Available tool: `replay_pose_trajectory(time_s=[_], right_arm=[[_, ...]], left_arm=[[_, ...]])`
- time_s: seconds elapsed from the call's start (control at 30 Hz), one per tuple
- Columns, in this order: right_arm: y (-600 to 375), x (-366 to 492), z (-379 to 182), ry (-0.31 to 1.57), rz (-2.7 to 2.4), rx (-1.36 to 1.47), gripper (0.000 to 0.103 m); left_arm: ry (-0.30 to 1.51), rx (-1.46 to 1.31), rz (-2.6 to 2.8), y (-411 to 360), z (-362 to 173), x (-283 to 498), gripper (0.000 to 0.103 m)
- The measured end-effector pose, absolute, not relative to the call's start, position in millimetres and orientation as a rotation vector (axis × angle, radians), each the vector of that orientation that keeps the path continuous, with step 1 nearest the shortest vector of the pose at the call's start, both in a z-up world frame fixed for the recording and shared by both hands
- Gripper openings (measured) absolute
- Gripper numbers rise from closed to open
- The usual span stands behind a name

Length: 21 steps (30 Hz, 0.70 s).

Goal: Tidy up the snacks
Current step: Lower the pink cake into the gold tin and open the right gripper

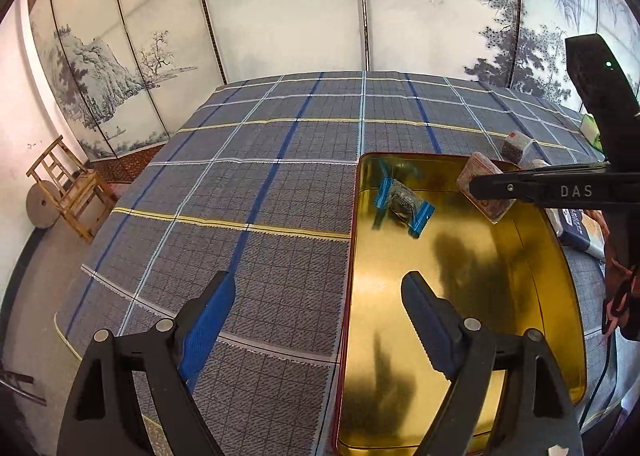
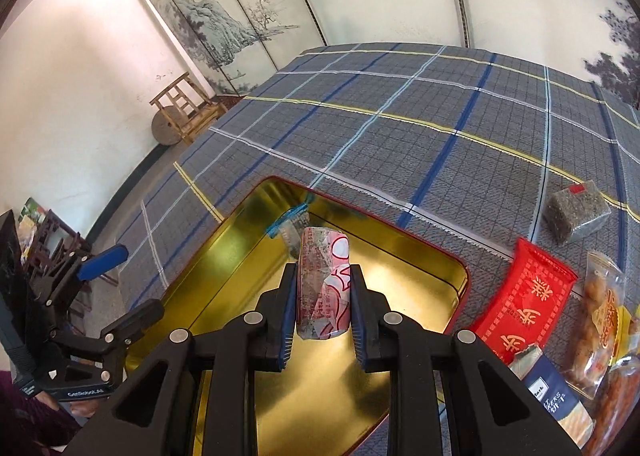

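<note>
1. Tin [image 2: 224,256]: large, rectangular w/ rounded corners, gold inside, red rim; sits on plaid cloth [image 2: 400,116].
2. Pink-white wrapped snack [image 2: 324,280]: printed, blocky; clamped in right gripper [image 2: 323,312], over tin interior.
3. Blue-ended clear packet [image 1: 404,202]: lying in tin's far end.
4. Left gripper [image 1: 320,320]: jaws apart, nothing between.

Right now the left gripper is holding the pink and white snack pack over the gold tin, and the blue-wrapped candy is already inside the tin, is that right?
Not quite. The right gripper, not the left, is shut on the pink and white snack pack over the gold tin, as the right wrist view shows. The left gripper is open and empty. The blue-wrapped candy is indeed inside the tin.
</note>
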State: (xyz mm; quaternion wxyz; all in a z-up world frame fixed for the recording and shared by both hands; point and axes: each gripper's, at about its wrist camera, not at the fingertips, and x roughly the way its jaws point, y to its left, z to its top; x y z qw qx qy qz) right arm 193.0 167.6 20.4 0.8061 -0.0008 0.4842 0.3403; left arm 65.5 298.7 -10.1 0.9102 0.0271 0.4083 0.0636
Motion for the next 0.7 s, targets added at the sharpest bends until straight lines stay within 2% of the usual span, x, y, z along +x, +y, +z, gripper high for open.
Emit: replay_pose_trajectory(time_s=[0.4, 0.7], right_arm=[[179, 209, 10, 1.059, 0.678, -0.003, 0.028], [184, 188, 29, 0.952, 0.737, 0.028, 0.028]], left_arm=[[0.848, 0.056, 0.139, 305, -15, 62, 0.083], [0.852, 0.063, 0.138, 305, -17, 61, 0.083]])
